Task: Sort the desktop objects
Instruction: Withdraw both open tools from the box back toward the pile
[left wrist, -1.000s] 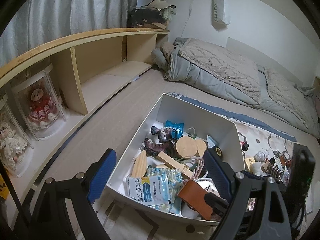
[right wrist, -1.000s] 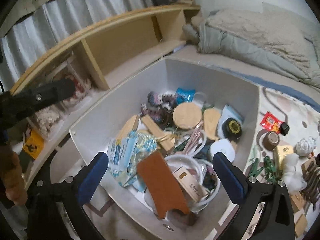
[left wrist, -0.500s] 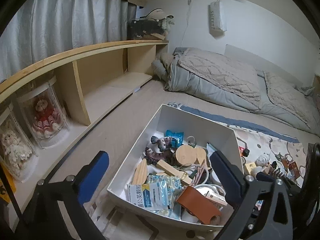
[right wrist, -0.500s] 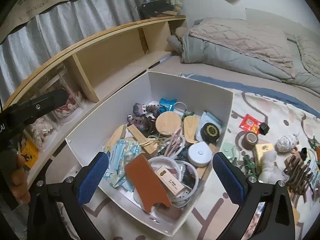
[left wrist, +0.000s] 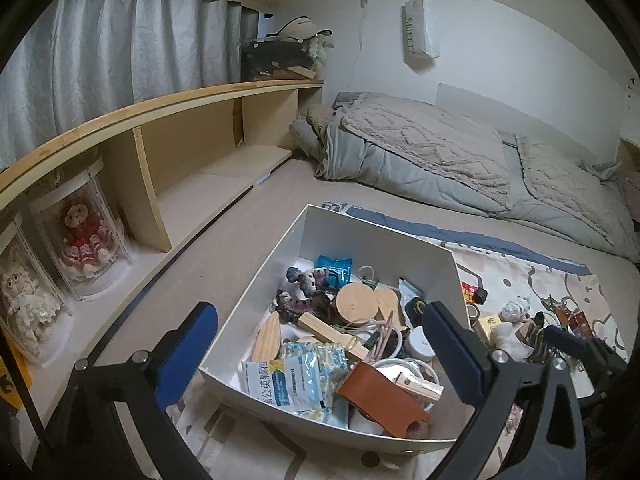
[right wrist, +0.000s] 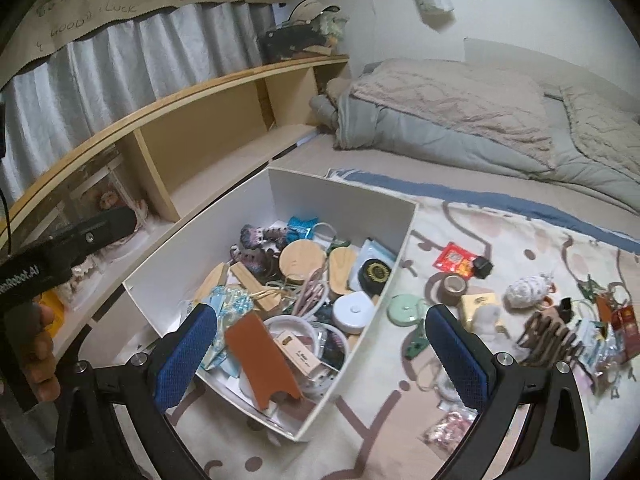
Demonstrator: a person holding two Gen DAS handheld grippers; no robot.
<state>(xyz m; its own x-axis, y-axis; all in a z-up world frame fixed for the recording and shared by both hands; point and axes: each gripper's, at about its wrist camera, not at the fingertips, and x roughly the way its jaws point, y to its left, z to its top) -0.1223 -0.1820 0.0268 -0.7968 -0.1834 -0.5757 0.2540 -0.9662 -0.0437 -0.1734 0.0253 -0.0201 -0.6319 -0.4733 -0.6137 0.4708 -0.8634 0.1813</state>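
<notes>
White card formed the box (right wrist: 344,196) that sat on the patterned mat (right wrist: 500,224), and it was already crowded: a tan leather piece (right wrist: 260,356) at the near end, a round wooden lid (right wrist: 302,258), a white round case (right wrist: 354,310), a medicine sachet (left wrist: 286,380) and wooden blocks heaped together. Both tongs stood spread with nothing between the pads; the left gripper (left wrist: 320,354) hung above the near wall of the box, and the right gripper (right wrist: 322,350) hung over the box's near right corner. To the right of the box, loose things lay unsorted on the mat: a green round compact (right wrist: 408,310) just beside the wall, a roll of brown tape (right wrist: 454,288), a red packet (right wrist: 456,258), a white knitted ball (right wrist: 528,290) and a dark wooden rack (right wrist: 550,336). The step in hand looked like a pause between drops, with much of the sorting done but a fair scatter left. The next move would probably call for the right gripper to swing toward the mat, drop over one loose thing such as the compact, and close squarely on it before lifting it across the wall.
</notes>
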